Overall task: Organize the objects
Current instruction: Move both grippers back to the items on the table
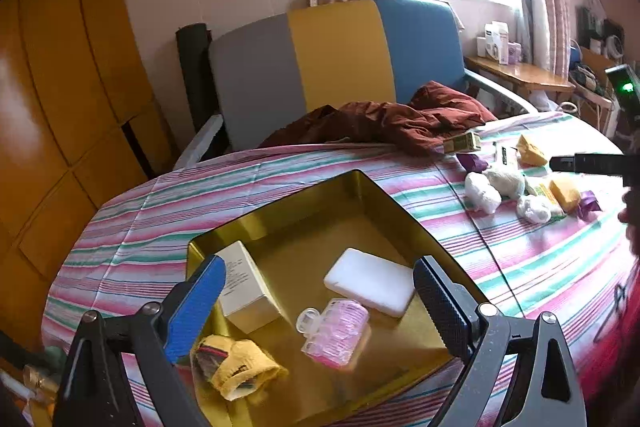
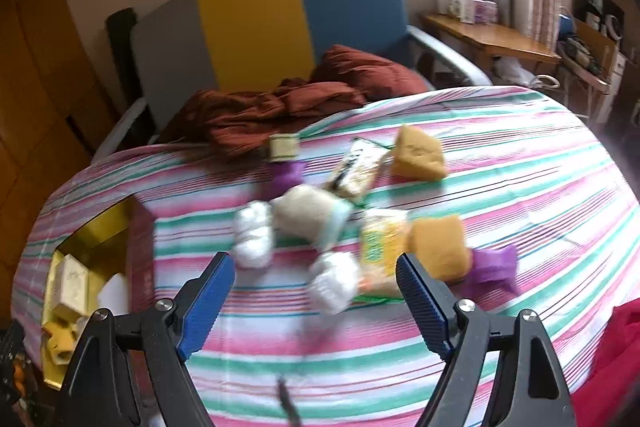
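Gold tin (image 1: 360,183) is being filled: four items already inside. Roughly ten wrapped snacks (image 2: 384,247) are lying loose on the striped cloth at twelve o'clock of the right gripper (image 2: 316,291). Both it and the left gripper (image 1: 320,303) are being held wide, empty.

Stripes, gold and lots of bright little things

The bedsheet (image 1: 168,203) has pink, green and white stripes. The tin box (image 1: 372,195) is shiny gold inside, with a white pad (image 1: 370,281), a cream box (image 1: 246,287) and a pink bottle (image 1: 340,331). The headboard (image 1: 340,63) is grey, yellow and blue. The crumpled cloth (image 2: 272,107) is dark red. The sponges (image 2: 440,247) are orange-yellow. Each claw (image 2: 316,299) has blue pads.
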Tool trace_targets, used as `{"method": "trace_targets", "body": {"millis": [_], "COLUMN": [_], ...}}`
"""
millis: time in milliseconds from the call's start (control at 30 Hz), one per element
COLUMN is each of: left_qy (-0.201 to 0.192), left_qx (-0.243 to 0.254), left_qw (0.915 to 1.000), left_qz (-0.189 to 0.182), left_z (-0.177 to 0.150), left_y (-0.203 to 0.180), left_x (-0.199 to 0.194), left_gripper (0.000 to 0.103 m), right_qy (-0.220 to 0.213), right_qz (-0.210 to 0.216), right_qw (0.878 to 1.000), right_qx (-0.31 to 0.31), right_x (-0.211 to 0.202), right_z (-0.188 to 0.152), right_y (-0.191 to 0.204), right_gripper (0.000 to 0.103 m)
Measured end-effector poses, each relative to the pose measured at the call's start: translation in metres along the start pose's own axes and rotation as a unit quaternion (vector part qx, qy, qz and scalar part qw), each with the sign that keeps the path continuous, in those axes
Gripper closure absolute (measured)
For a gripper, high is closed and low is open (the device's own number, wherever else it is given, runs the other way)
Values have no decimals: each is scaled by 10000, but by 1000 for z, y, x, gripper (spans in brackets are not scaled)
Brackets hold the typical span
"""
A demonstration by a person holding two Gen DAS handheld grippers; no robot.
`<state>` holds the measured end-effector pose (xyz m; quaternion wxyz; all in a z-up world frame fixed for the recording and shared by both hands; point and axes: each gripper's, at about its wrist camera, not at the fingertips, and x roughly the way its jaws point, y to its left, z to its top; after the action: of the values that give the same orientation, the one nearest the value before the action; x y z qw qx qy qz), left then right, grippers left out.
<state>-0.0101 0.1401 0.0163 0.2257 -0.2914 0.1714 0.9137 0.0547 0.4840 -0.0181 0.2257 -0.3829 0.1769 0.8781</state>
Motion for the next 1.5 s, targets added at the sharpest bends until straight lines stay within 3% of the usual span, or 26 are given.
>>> {"method": "trace_targets", "body": {"millis": [233, 433, 600, 833, 1167, 1267, 1400, 1500], "left_qy": [88, 192, 325, 694, 1440, 1601, 1721, 1843], "left_qx": [275, 631, 741, 727, 518, 458, 359, 335], "left_qw": [9991, 9953, 9909, 9840, 9751, 9734, 9708, 9673], "left_qz": [-300, -706, -1074, -1474, -1604, -1572, -1635, -1711], "left_z": [6, 18, 35, 66, 82, 81, 82, 81], "left_y": [-25, -61, -91, -133, -171, -177, -183, -187], "left_x": [11, 25, 44, 87, 165, 182, 198, 211], "left_gripper": [7, 7, 7, 8, 8, 9, 13, 24], "right_qy": [-26, 149, 340, 242, 29, 76, 264, 438], "right_qz": [-660, -376, -199, -153, -75, -70, -32, -50], "right_qw": [9945, 9779, 9730, 9691, 9355, 9335, 9395, 9479], "right_qx": [813, 2049, 2276, 2449, 3532, 3585, 3414, 3154], "right_x": [18, 30, 37, 36, 32, 35, 44, 48], "right_z": [15, 2, -3, -4, -17, -17, -14, -12], "right_y": [-72, -123, -128, -134, -177, -179, -173, -165], "right_gripper": [19, 19, 18, 19, 18, 18, 18, 18]}}
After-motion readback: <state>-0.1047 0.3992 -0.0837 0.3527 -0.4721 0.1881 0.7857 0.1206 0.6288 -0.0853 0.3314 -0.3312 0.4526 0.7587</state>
